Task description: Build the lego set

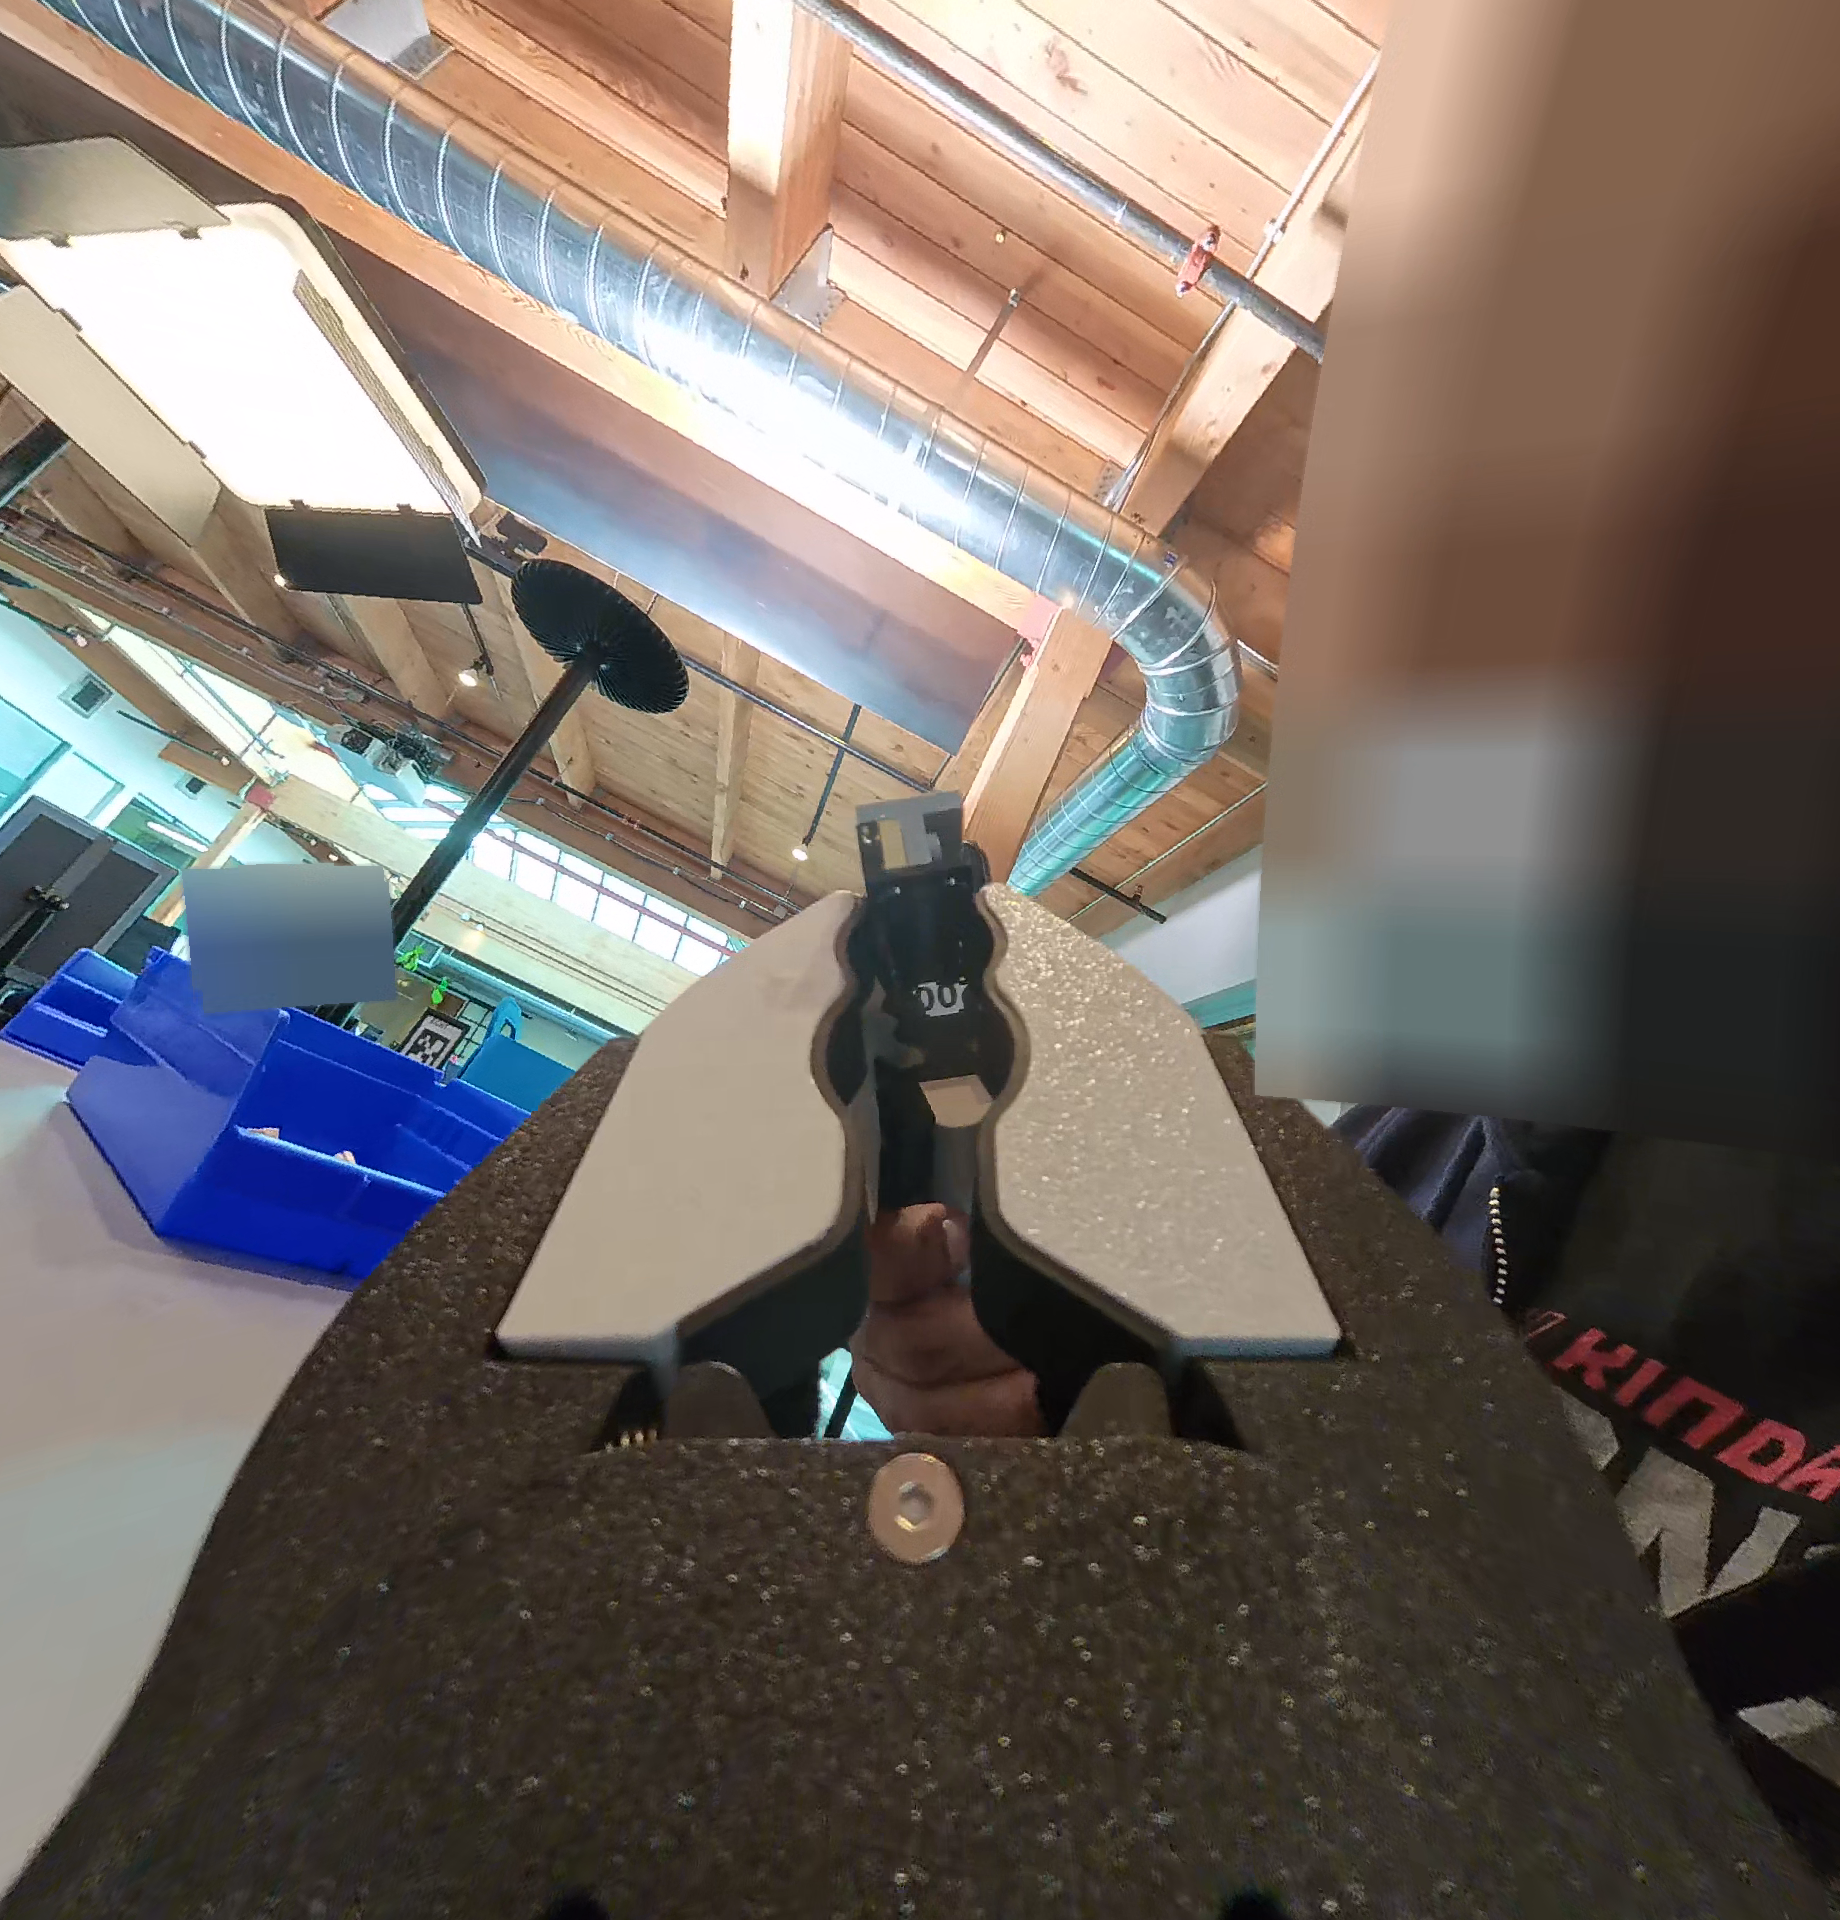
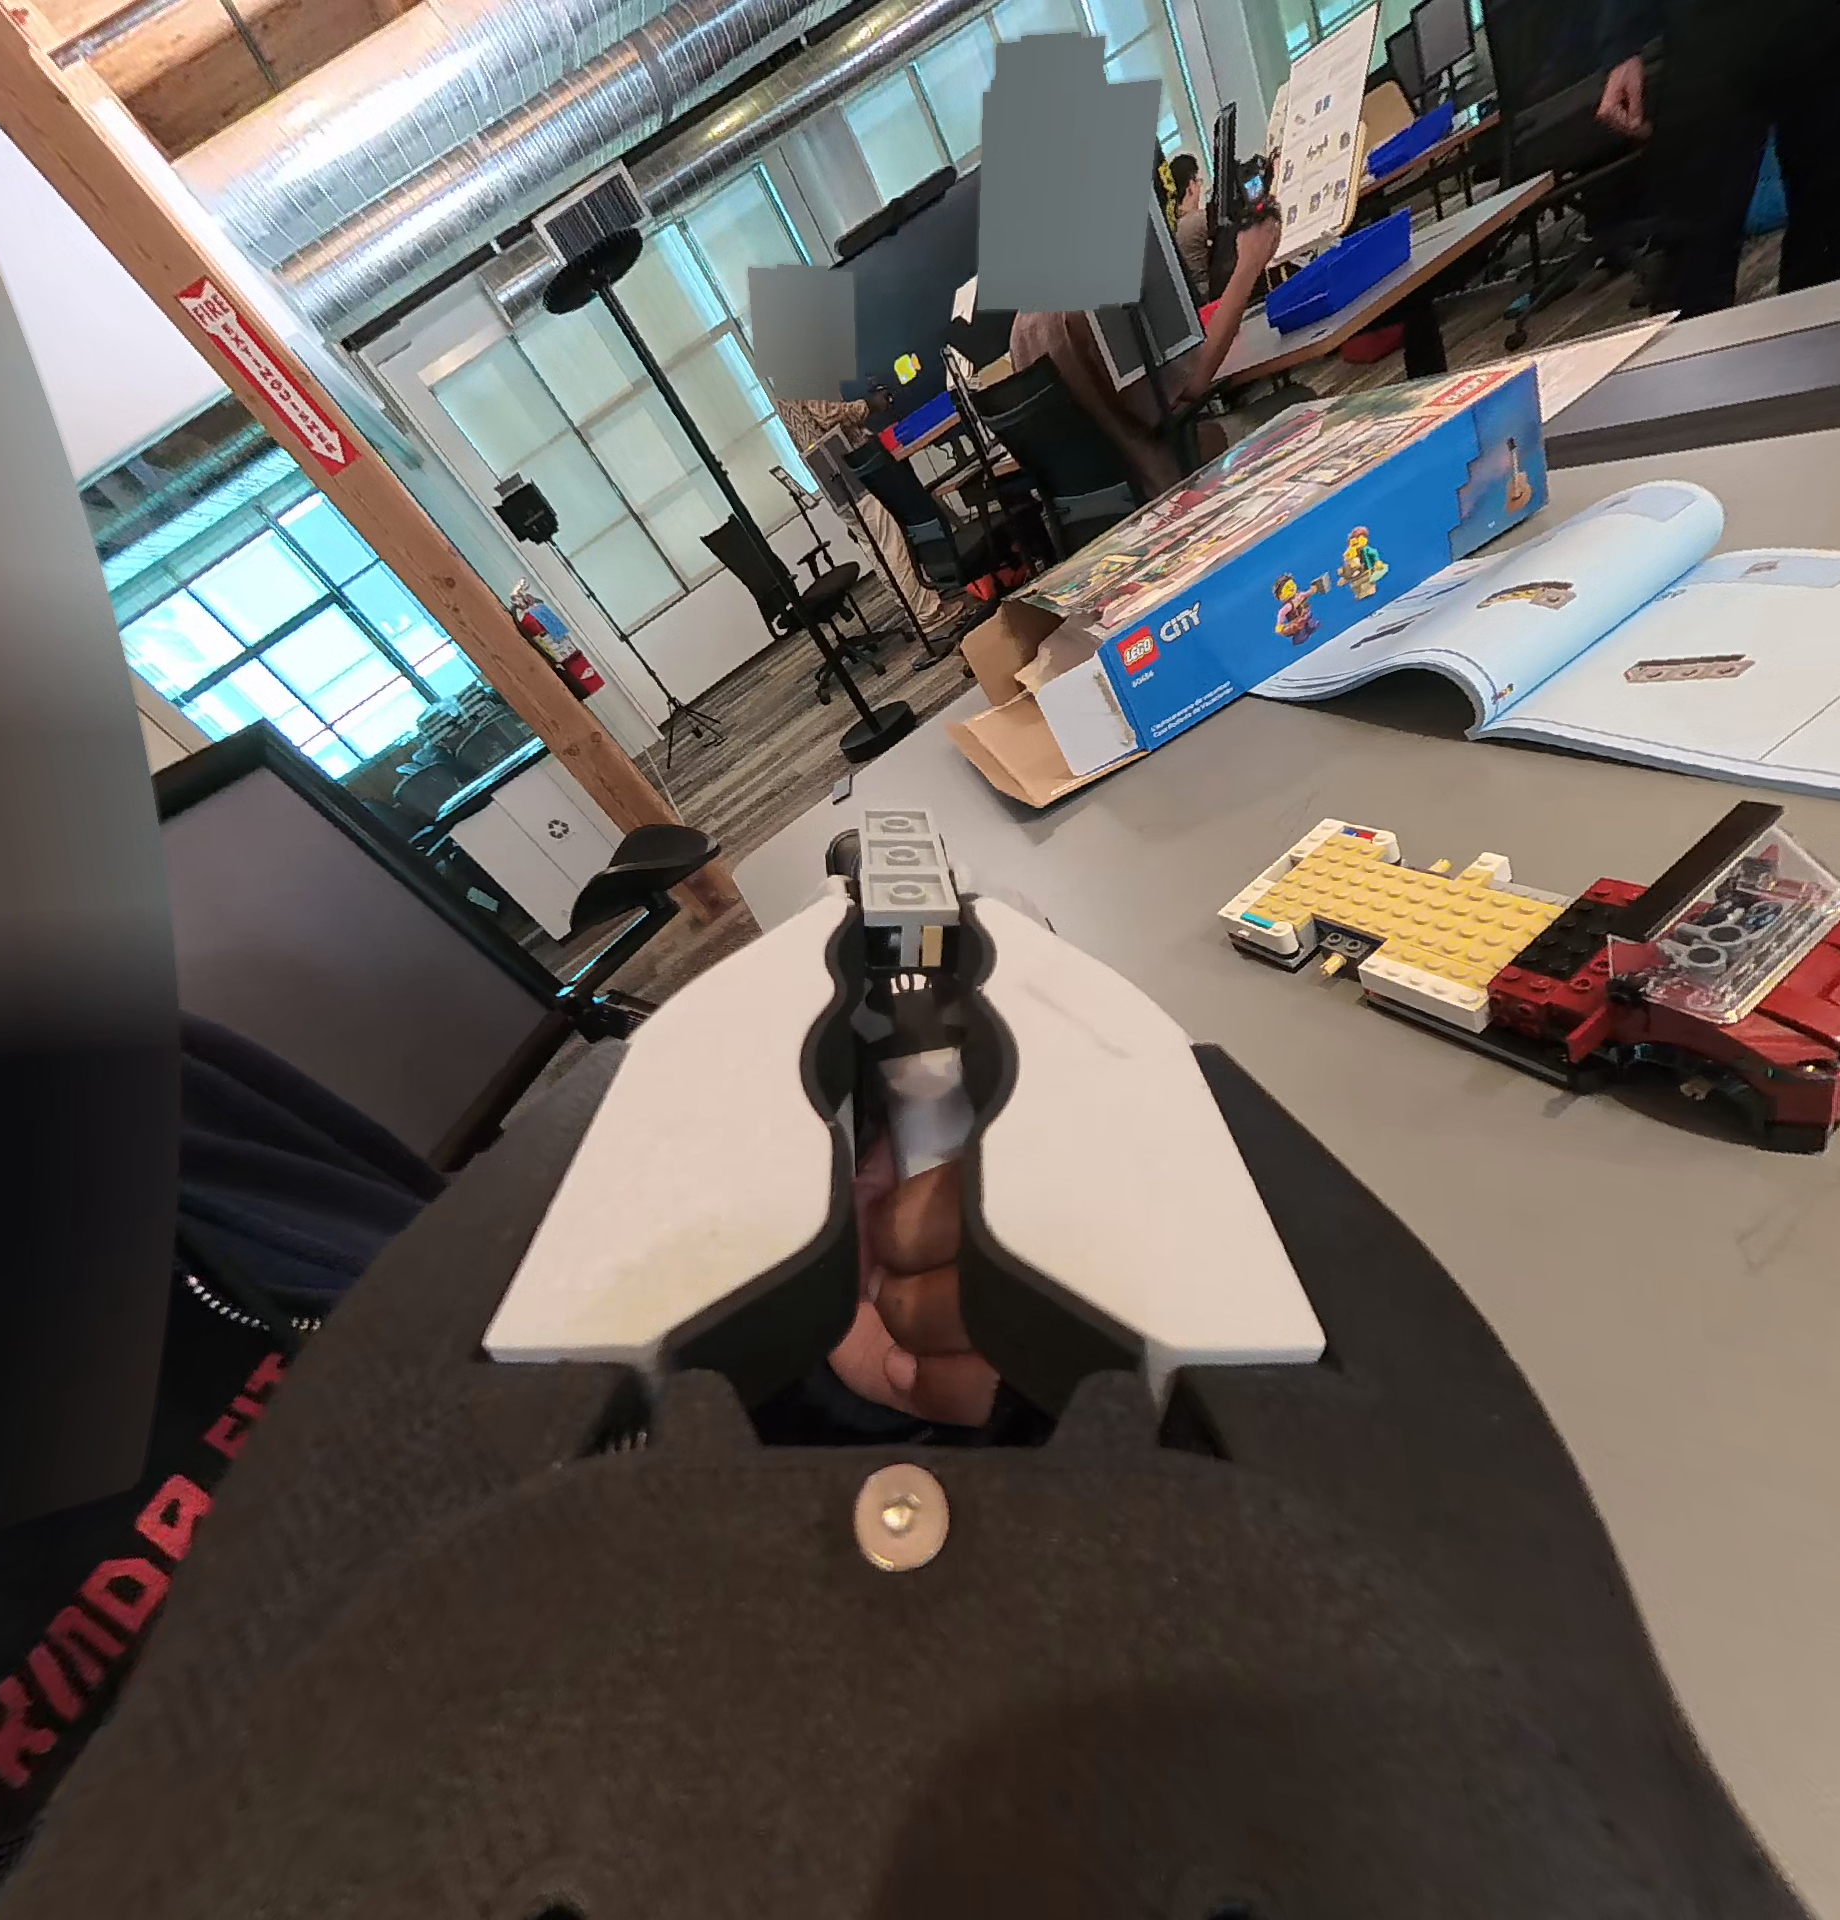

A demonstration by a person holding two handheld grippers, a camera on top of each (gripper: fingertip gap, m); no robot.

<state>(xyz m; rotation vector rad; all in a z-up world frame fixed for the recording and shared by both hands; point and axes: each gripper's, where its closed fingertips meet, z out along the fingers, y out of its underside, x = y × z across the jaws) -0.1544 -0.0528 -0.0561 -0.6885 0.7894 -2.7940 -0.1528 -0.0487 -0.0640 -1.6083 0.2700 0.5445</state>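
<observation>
Both tools grip one small brick assembly between them, held up in the air above the counter [image 2: 1311, 1299]. Seen from the right tool [image 2: 908, 914], the assembly [image 2: 903, 868] shows a light grey studded strip of three plates on top, with black and tan parts under it; the tool's white fingers [image 2: 750, 1039] are drawn narrow and pressed on its sides. Seen from the left tool [image 1: 921, 904], the same piece [image 1: 911, 831] shows its grey, tan and black underside against the ceiling, with the fingers [image 1: 1103, 1091] likewise narrow and clamped on it.

Below and right of the piece the grey counter lies bare, with open room up to a partly built model [image 2: 1539, 966] of yellow, white, black and dark red bricks, well apart from the tools. Beyond the model lies an open instruction booklet [image 2: 1643, 644], and just beside it a blue toy box [image 2: 1311, 561] with its near flap torn open; what it holds cannot be told. The counter's far edge runs just past the box.

On the left side, blue plastic bins [image 1: 303, 1132] stand on a pale counter [image 1: 116, 1455]; a few small pieces show in them, too small to tell.

Overhead are wooden beams [image 1: 781, 135] and a silver duct [image 1: 687, 312]. Across the room stand a black floor lamp [image 2: 604, 270], office chairs [image 2: 791, 592] and other people at desks.
</observation>
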